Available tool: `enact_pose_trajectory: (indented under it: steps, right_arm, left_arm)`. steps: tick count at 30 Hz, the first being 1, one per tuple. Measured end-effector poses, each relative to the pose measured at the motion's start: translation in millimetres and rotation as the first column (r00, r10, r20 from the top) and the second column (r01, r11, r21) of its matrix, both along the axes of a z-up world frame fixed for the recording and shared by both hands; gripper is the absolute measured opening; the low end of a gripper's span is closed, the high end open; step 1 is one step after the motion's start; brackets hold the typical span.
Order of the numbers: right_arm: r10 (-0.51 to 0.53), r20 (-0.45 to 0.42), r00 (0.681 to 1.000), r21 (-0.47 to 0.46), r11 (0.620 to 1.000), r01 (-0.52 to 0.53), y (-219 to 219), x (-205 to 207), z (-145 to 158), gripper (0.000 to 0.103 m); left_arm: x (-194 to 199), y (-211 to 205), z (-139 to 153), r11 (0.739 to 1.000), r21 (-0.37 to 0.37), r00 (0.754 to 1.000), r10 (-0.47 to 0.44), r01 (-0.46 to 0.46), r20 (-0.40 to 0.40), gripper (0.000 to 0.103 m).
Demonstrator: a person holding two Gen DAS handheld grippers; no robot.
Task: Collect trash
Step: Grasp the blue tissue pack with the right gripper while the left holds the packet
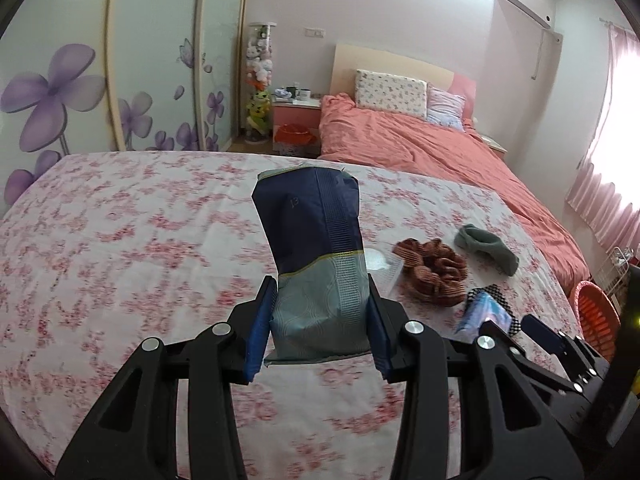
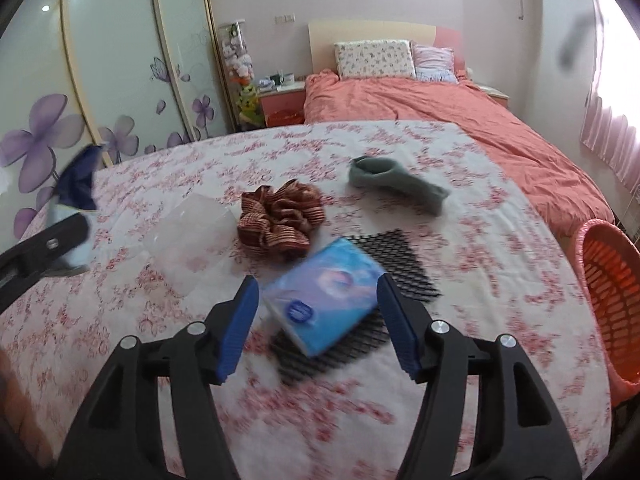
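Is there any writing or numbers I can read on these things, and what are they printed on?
"13": faint, on the dark blue upper part of the wrapper held in the left tool.
Oval logo on the blue tissue pack between the open right tool's fingers: too blurred to read.
Mugs on the nightstand: print too small to read.

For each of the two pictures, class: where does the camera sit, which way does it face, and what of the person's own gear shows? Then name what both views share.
Left wrist: behind the left gripper, facing across the floral table to the bed; its fingers clamp a blue packet.
Right wrist: behind the open right gripper, facing a tissue pack on black mesh.
Shared: scrunchie, grey sock, orange basket.
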State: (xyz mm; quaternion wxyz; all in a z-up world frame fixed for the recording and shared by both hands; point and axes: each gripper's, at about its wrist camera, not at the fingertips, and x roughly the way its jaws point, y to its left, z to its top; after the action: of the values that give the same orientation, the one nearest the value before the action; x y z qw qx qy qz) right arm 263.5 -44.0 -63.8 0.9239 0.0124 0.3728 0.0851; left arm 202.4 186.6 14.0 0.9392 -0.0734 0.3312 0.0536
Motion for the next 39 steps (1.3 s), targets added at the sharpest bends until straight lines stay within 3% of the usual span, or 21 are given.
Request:
enact_pose_trajectory:
  steps: [6, 11, 16, 24, 28, 33, 35, 39]
  right_arm:
    - [-0.052, -0.022, 0.998, -0.106, 0.993, 0.049, 12, 12, -9, 0.065]
    - [-0.081, -0.018, 0.997, -0.129, 0.989, 0.078, -16, -4, -10, 0.065]
    - [-0.077, -0.009, 0.997, -0.042, 0.996, 0.077, -48, -11, -5, 0.065]
    - [-0.080, -0.034, 0.996, 0.036, 0.996, 0.081, -38, -4, -2, 0.065]
    - [-0.073, 0.008, 0.997, -0.010, 0.997, 0.073, -7, 3, 5, 0.072]
    - [-0.090, -0.021, 0.996, -0.109, 0.990, 0.087, 22, 22, -8, 0.073]
    - [-0.118, -0.029, 0.993, -0.155, 0.982, 0.112, 23, 24, -14, 0.073]
    - [-0.142, -0.031, 0.989, -0.128, 0.982, 0.137, 0, 12, -14, 0.073]
  left_arm:
    - [-2, 12, -5, 1.000, -0.018, 1.000, 0.009, -0.009, -0.013, 0.043]
    - [-3, 13, -10, 0.999, -0.037, 1.000, 0.000, 0.000, -0.017, 0.043]
    - [-4, 10, -11, 0.999, -0.047, 1.000, -0.017, 0.016, -0.016, 0.043]
    - [-6, 8, -13, 0.999, -0.047, 0.999, -0.028, 0.027, -0.024, 0.043]
    - [-6, 10, -15, 0.999, -0.045, 0.999, -0.025, 0.023, -0.030, 0.043]
    - [-6, 14, -15, 0.999, -0.042, 0.999, -0.017, 0.016, -0.033, 0.043]
    - [-6, 14, -15, 0.999, -0.041, 0.999, -0.016, 0.015, -0.034, 0.043]
    - [-5, 16, -16, 0.999, -0.046, 0.999, -0.018, 0.017, -0.036, 0.043]
